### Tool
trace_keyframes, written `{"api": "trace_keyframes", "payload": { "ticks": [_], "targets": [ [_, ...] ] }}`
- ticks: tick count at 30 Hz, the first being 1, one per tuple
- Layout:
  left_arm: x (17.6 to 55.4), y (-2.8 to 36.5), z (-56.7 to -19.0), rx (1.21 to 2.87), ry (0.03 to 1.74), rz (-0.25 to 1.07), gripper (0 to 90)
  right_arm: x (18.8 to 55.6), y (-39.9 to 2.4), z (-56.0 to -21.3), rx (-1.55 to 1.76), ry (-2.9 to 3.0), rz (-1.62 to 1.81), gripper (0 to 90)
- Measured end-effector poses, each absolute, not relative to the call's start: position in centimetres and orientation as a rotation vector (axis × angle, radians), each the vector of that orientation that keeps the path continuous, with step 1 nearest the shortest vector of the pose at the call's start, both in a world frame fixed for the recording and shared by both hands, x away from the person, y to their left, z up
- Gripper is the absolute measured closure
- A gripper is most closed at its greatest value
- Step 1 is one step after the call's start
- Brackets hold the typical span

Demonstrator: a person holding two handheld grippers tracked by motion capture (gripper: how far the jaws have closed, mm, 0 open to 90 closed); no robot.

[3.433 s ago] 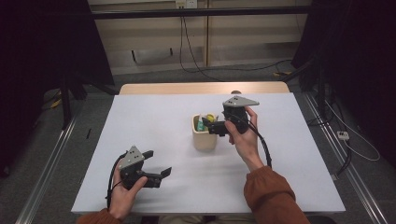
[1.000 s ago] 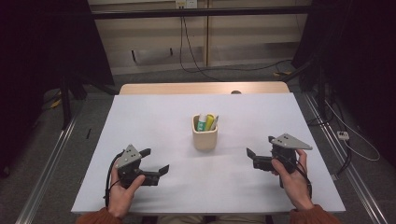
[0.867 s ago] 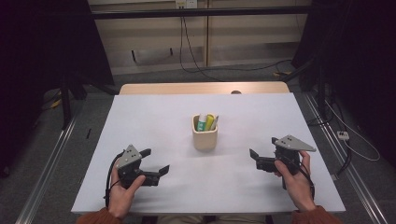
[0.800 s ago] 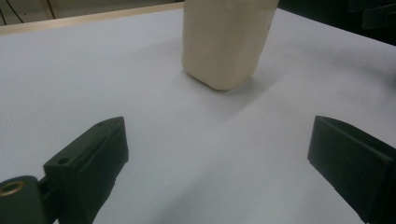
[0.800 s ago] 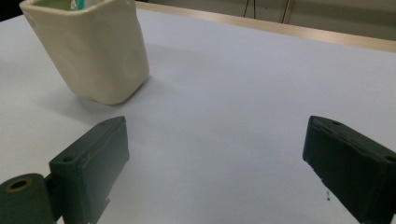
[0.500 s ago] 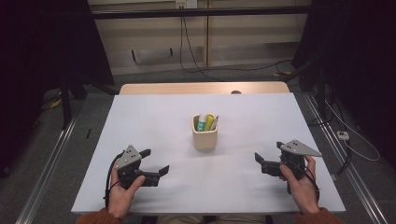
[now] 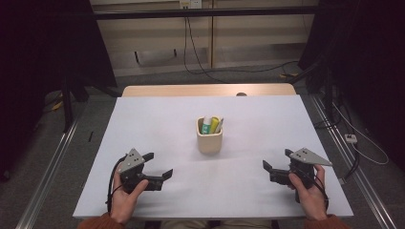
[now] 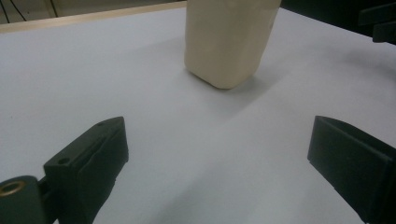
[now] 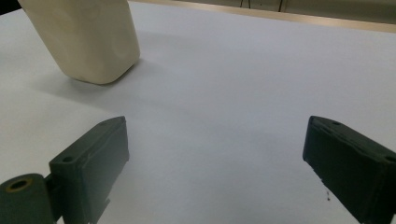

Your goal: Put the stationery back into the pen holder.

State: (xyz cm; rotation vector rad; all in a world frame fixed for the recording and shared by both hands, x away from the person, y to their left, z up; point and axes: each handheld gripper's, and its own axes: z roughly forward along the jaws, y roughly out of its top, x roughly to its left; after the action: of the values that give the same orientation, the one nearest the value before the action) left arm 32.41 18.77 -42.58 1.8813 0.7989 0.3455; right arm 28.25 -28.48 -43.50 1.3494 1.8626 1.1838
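A cream cup (image 7: 209,138) stands upright at the middle of the white table (image 7: 157,119), holding a white-and-green tube and a yellow marker (image 7: 215,124). My left gripper (image 7: 160,167) rests low near the front left of the table, open and empty, pointing right toward the cup (image 8: 231,39). My right gripper (image 7: 277,165) sits near the front right, open and empty, aimed left with the cup (image 9: 86,39) at the upper left of its view. Both stand well apart from the cup.
The white sheet leaves a strip of wooden tabletop (image 7: 205,89) bare at the far edge. Cables (image 7: 200,52) run over the floor behind. Metal rails (image 7: 50,167) flank the table on the left and right. Dark curtains hang at both sides.
My right gripper left the cup, swung to the front right of the table, then drifted slightly further right and toward the front edge. The left gripper stayed put.
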Motion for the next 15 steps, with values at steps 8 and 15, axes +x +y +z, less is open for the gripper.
{"api": "trace_keyframes", "payload": {
  "ticks": [8, 15],
  "targets": [
    [32.29, 18.79, -42.52, 1.876, 0.794, 0.347, 5.0, 27.98, -28.49, -43.97, 1.346, 1.874, 1.183, 6.7],
    [32.26, 18.85, -42.5, 1.877, 0.793, 0.347, 5.0, 28.14, -28.61, -44.3, 1.354, 1.876, 1.165, 6.9]
  ]
}}
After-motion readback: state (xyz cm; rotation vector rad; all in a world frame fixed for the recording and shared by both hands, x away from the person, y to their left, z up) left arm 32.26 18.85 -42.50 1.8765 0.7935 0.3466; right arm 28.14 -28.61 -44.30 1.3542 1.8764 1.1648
